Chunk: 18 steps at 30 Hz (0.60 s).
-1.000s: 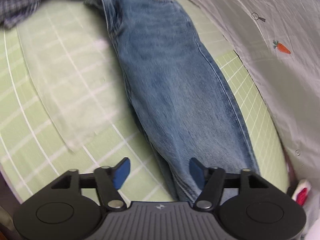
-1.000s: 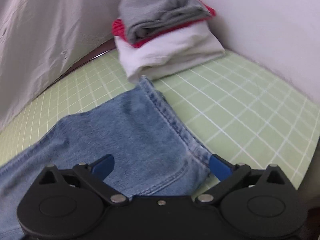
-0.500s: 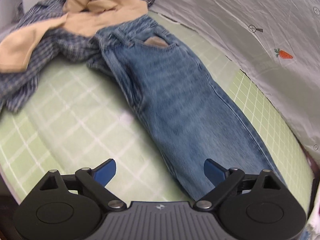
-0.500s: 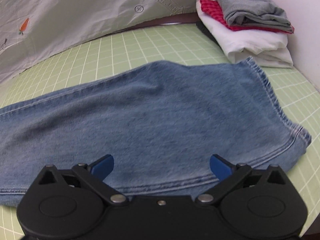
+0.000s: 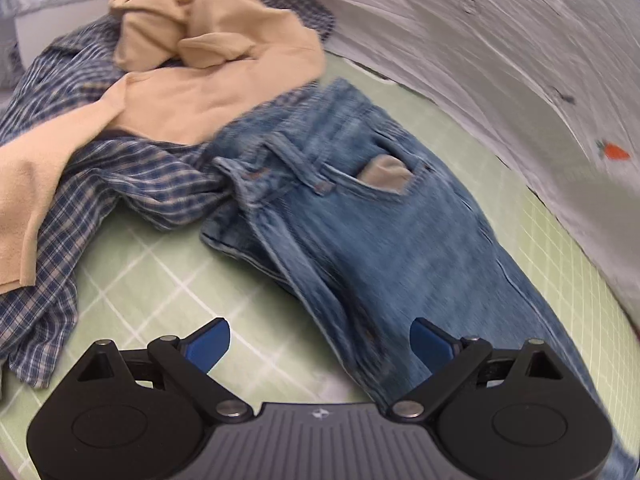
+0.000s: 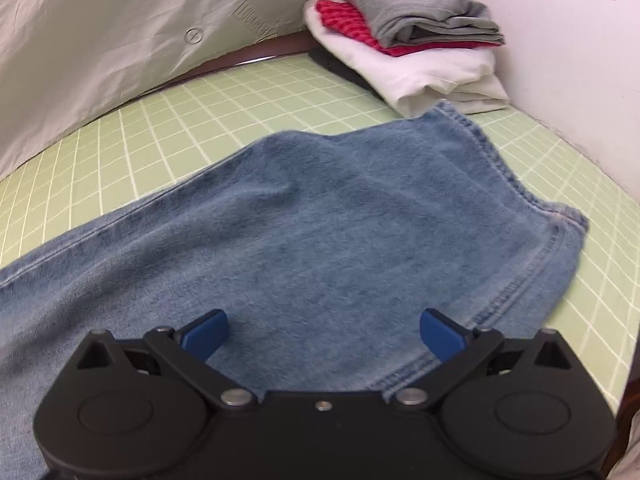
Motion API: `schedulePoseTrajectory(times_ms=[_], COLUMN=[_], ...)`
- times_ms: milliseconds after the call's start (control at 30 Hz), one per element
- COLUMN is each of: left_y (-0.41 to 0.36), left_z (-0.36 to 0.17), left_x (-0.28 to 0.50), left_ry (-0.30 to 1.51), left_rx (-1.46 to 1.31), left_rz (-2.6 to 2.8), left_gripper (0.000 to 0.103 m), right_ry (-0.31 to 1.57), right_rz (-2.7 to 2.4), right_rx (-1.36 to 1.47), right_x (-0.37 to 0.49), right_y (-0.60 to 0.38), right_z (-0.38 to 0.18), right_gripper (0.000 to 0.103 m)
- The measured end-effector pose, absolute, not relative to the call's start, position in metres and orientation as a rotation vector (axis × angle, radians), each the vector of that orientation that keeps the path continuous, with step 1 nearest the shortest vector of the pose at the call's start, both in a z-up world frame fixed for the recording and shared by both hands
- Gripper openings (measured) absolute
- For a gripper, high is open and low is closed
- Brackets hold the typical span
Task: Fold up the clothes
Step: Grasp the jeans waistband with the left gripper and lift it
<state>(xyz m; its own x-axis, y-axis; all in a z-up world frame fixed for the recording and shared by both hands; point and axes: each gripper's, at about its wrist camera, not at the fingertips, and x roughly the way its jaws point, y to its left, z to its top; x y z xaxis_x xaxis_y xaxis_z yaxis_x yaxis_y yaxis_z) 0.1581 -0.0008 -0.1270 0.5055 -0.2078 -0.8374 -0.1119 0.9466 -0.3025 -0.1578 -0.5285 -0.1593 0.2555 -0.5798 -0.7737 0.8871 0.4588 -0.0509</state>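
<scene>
Blue jeans [image 5: 372,236] lie flat on a green checked mat [image 5: 144,280], waistband toward the far left, legs running to the near right. My left gripper [image 5: 320,342] hovers open over the thigh edge, nothing between its blue pads. The right wrist view shows the hem end of the jeans [image 6: 360,232]. My right gripper [image 6: 324,332] stands open just above the denim near the hem, holding nothing.
A blue plaid shirt [image 5: 120,184] and a beige garment [image 5: 192,92] are heaped by the waistband. A folded stack [image 6: 416,36] of grey, red and white clothes sits beyond the hem near a white wall. A grey printed sheet [image 5: 500,60] borders the mat's far side.
The left gripper's jaws have spread wider and it has travelled up the jeans toward the waistband, bringing the heap into view. The right gripper has shifted from the hem corner inward over the leg.
</scene>
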Motion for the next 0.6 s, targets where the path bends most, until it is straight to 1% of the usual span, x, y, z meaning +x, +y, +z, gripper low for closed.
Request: schedulePoseTrajectory(times_ms=[100,267,300,333,400,467,500,567,600], left_y=[0.012,0.021,0.022,0.022,0.024,0.026,0.028,0.027,0.026], left_z=[-0.135,-0.144,-0.146,-0.148,-0.148,-0.148,-0.148,-0.145,-0.144], left_x=[0.177,0.201,0.204,0.208,0.212,0.213,0.214,0.213,0.212], left_ry=[1.050,1.031,1.029,1.029,1.026,1.021,1.018,1.020,1.022], left_rx=[-0.411,-0.501,-0.516,-0.533,-0.569,-0.597,-0.610,-0.583,-0.559], left_rz=[-0.046,-0.044,-0.039,-0.036,-0.024,-0.003,0.008,0.045,0.067], left_gripper=[0.096,0.096,0.097,0.101,0.103,0.102,0.099,0.082,0.065], right_ry=[0.800,0.798,0.796,0.794,0.794,0.795,0.795,0.792,0.789], right_rz=[-1.076,-1.069,-1.069,-1.069,-1.069,-1.070,-1.071,-1.072,-1.072], right_rx=[0.510,0.504,0.504,0.504,0.504,0.506,0.507,0.505,0.503], right_x=[-0.156,-0.152,-0.152,-0.152,-0.152,-0.151,-0.151,-0.151,-0.151], right_y=[-0.530,-0.524,-0.523,-0.523,-0.523,-0.523,-0.523,-0.523,-0.522], right_z=[-0.161,-0.164,-0.164,-0.164,-0.164,-0.164,-0.164,-0.164,-0.164], right_gripper=[0.103,0.103,0.103,0.103,0.103,0.103,0.103,0.103,0.103])
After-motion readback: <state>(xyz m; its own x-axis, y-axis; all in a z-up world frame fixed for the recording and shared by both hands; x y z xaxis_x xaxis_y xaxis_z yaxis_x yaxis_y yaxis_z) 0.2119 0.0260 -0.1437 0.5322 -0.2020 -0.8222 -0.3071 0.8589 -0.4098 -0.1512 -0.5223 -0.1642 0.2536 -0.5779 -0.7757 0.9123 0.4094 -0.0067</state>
